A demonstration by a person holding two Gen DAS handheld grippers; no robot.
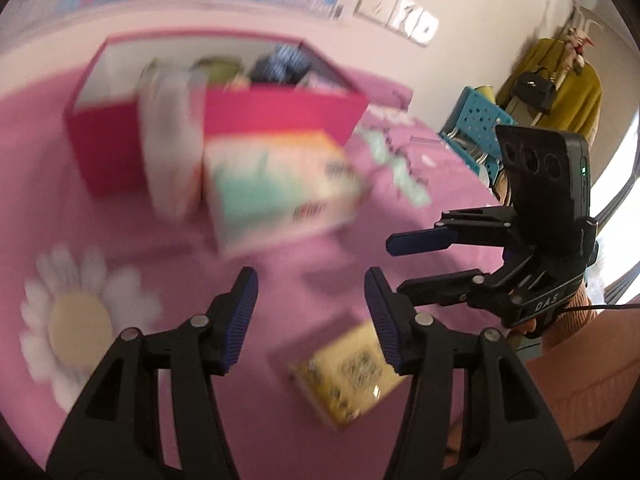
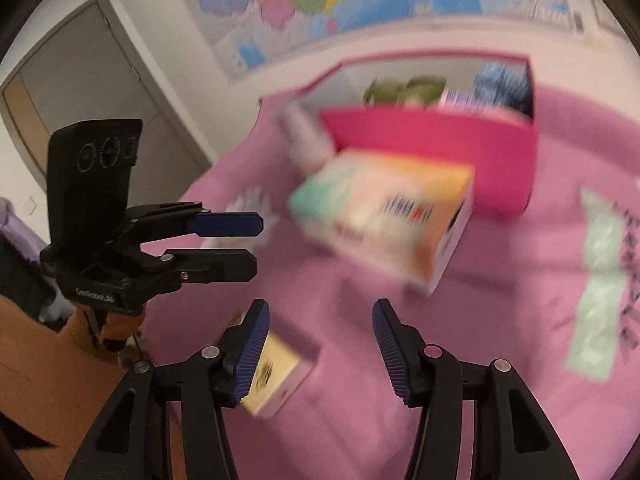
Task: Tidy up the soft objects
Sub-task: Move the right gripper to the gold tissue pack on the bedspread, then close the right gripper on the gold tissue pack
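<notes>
Tissue pack lies on pink bed beside storage box's front wall, presumably staged for loading. Left tool and right tool both spread, empty.

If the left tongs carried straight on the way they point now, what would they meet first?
Probably the pink bedcover, bare between the open left tongs. The small yellow printed packet lies just right of that line and the pastel tissue box beyond it. Blur leaves depth uncertain.
</notes>
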